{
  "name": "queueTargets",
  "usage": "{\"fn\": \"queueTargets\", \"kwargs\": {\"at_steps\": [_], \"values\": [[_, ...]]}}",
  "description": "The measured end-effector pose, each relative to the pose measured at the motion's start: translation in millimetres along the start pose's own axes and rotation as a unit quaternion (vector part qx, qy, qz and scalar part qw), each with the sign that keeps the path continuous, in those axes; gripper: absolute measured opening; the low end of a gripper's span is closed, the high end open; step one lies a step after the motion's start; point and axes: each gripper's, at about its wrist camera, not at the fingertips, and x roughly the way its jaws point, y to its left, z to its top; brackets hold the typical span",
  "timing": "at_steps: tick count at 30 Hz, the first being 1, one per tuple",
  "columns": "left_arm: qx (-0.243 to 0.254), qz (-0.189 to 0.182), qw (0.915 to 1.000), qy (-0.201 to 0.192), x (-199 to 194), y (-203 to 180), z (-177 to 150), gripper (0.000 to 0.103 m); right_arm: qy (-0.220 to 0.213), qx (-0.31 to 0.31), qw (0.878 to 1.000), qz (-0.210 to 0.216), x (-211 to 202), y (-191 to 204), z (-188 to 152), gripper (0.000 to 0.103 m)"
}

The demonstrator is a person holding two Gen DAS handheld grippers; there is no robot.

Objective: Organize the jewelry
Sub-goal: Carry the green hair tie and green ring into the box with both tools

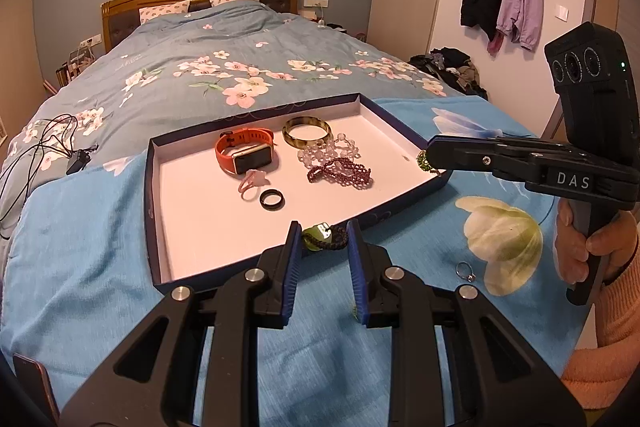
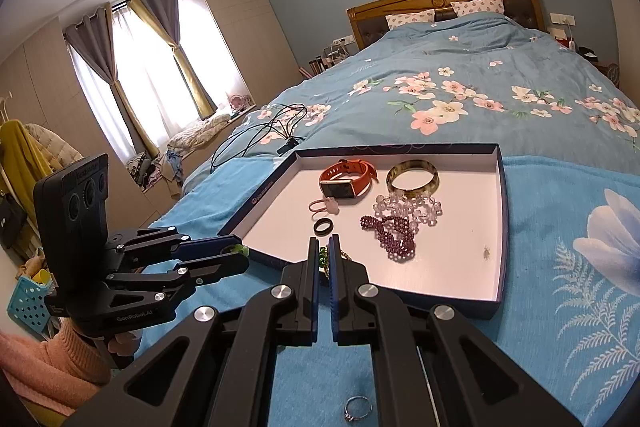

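Observation:
A shallow dark-blue tray (image 1: 151, 187) (image 2: 502, 227) with a white floor lies on a light blue cloth on the bed. In it are an orange watch (image 1: 244, 151), an olive bangle (image 1: 307, 133), a clear bead bracelet (image 1: 328, 151), a purple bead bracelet (image 1: 342, 174), a pink ring (image 1: 254, 181) and a black ring (image 1: 272, 199). My left gripper (image 1: 324, 231) (image 2: 237, 250) is shut on a green pendant with a dark braided cord (image 1: 320, 237), over the tray's near rim. My right gripper (image 2: 323, 249) (image 1: 427, 159) is shut on a green beaded piece (image 2: 323, 259) at the tray's right corner.
A silver ring (image 1: 464, 271) (image 2: 357, 409) lies on the blue cloth outside the tray. A black cable with a small device (image 1: 80, 159) sprawls on the floral quilt to the left. A phone's edge (image 1: 32, 383) shows at the lower left. Hands in peach sleeves (image 1: 580, 247) hold both grippers.

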Motion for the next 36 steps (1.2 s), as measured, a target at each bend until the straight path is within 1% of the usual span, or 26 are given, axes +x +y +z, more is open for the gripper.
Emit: {"fn": "queueTargets", "kwargs": {"at_steps": [16, 36], "values": [[-0.009, 0.009, 0.9999, 0.006, 17.5, 13.2, 12.0, 0.023, 0.009, -0.002, 1.0, -0.012, 17.5, -7.1, 10.4, 0.003], [-0.008, 0.016, 0.9998, 0.01, 32.0, 17.2, 21.1, 0.023, 0.015, 0.007, 1.0, -0.014, 30.0, -13.3, 15.7, 0.003]]}}
